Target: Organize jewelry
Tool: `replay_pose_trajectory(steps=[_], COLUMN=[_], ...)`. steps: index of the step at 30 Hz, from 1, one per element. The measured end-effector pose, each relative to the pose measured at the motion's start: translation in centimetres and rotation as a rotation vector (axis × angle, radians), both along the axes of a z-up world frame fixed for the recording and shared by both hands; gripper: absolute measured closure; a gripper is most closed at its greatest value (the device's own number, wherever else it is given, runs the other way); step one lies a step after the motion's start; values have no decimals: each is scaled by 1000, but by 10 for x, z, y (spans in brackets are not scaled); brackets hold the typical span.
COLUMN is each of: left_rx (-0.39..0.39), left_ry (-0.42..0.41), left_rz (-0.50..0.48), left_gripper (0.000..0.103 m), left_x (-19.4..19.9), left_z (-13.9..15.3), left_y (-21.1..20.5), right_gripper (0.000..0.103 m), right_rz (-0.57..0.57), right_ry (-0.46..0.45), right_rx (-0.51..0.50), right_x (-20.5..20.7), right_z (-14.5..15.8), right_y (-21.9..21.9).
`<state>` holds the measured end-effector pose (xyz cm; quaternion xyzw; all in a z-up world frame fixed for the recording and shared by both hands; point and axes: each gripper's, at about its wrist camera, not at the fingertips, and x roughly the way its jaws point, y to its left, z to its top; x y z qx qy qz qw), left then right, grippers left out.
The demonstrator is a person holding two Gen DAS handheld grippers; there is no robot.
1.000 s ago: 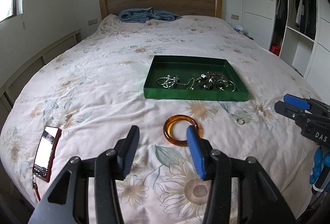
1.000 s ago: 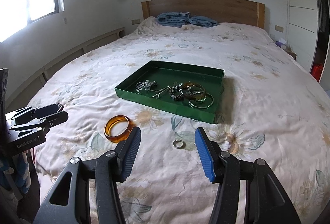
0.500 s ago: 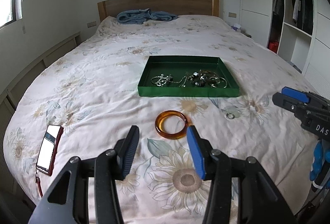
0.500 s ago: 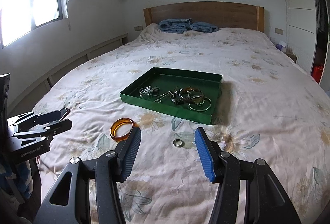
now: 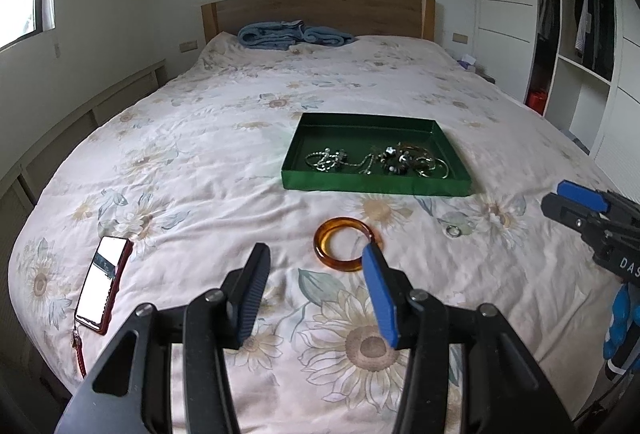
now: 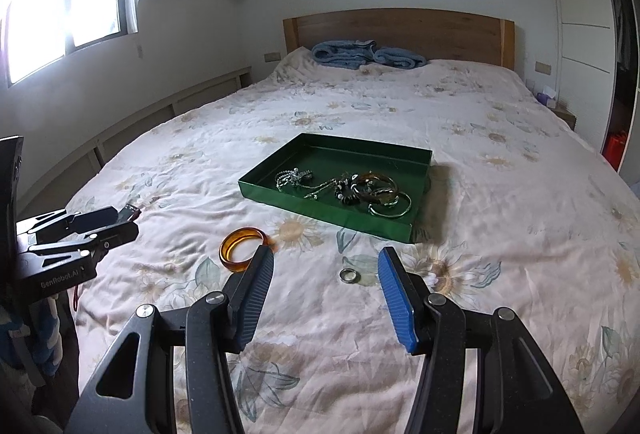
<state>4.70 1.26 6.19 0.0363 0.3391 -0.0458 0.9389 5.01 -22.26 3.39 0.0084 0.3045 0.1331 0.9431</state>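
Floral-printed bedding (image 5: pixel 224 162) serves as the work surface, soft enough that small items sink slightly. On it the green tray (image 6: pixel 320 208) acts as the collection point and already holds chains, beads and bangles. Two pieces remain outside it: the amber bangle (image 5: pixel 346 243), near the tray's front edge, and the small silver ring (image 6: pixel 350 275), just beyond the right gripper (image 6: pixel 324 266). Both the right gripper and the left gripper (image 5: pixel 316 266) hover with jaws apart and empty, each aligned toward one loose piece, probably to collect it next.
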Motion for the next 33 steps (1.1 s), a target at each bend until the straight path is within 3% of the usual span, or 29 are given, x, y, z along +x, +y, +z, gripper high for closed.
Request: replay_pose_trajectory(steps=[17, 33], left_rx=[-17, -27], left_ry=[59, 144], left_rz=[-2, 25], left_gripper=[57, 56], left_x=[35, 78], left_z=[-32, -75], left_y=[5, 27], right_gripper=[49, 49], right_rz=[-23, 1], right_ry=[65, 164], right_rx=[-22, -50], right_x=[29, 71], right_z=[-22, -61], right_y=[-4, 12])
